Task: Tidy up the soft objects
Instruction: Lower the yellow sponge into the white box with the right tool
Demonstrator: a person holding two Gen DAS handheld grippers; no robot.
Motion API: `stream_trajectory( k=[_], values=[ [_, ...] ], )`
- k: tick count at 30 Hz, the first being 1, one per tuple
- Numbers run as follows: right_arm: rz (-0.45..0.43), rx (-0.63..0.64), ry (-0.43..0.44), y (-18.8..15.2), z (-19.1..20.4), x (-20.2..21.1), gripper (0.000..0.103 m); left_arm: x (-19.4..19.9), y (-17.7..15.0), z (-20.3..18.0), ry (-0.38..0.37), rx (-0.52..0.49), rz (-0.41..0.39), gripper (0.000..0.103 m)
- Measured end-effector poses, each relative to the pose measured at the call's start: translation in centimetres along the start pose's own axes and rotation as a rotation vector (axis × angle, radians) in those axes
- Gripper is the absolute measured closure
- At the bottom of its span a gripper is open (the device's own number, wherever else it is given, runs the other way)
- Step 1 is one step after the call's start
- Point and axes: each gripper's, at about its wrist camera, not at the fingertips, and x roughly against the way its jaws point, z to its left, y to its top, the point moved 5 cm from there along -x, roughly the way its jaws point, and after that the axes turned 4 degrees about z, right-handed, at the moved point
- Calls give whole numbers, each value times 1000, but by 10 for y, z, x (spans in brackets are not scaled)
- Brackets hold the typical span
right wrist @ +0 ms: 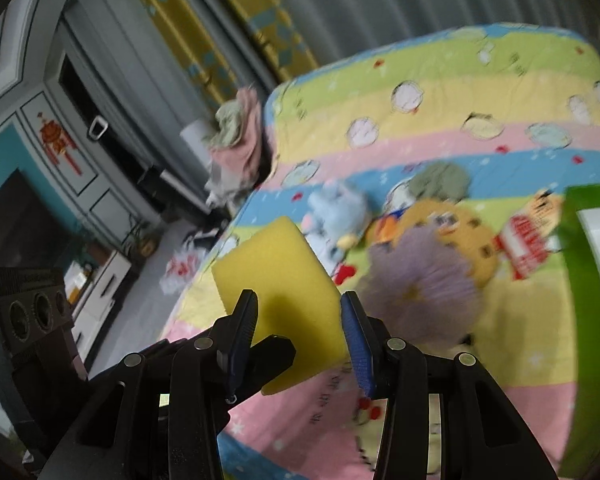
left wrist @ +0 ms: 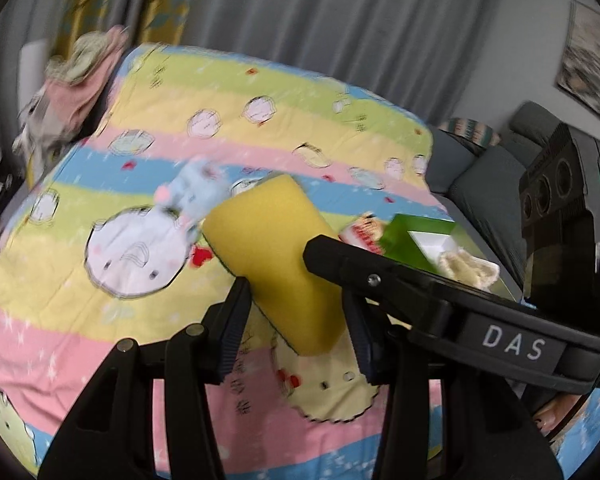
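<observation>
**A:** Black linkage fills the bottom of our left wrist view, and between our left gripper [left wrist: 296, 320] jaws sits the yellow sponge [left wrist: 268, 248], its near end pinched from both sides. Crossing in from the right, the right gripper's finger lies over the sponge's right edge. Beyond the jaws, a pale blue plush [left wrist: 188, 196] lies on the striped bed quilt [left wrist: 100, 320]; right of them is a green box [left wrist: 416, 236].

**B:** Our right wrist view agrees. The right gripper [right wrist: 298, 332] has its jaws part-spread with the same sponge [right wrist: 276, 280] between them; the left pad touches it, though at the right pad we cannot tell contact from a sliver of gap. Ahead and right of the jaws lie a lilac plush [right wrist: 424, 292] and more soft toys.

**A:** So we judge this a two-handed carry, sponge clear of the quilt.

**B:** Next probably calls for both hands travelling together toward the green box [right wrist: 580, 280], right of the jaws, without squeezing unevenly.
</observation>
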Motion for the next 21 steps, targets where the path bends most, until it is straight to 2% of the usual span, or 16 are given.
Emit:
stream_trajectory(
  k=[4, 11, 16, 21],
  values=[
    [-83, -35, -36, 12, -20, 32, 57, -2, 11, -34, -29, -70, -37, 59],
    [-196, -135, -99, 26, -74, 88, 57, -27, 30, -104, -111, -197, -47, 59],
    [-250, -250, -172, 24, -129, 121, 57, -62, 35, -158, -179, -277, 0, 58],
    [-269, -379, -213, 20, -178, 135, 57, -102, 33, -200, -218, -346, 67, 59]
  ],
)
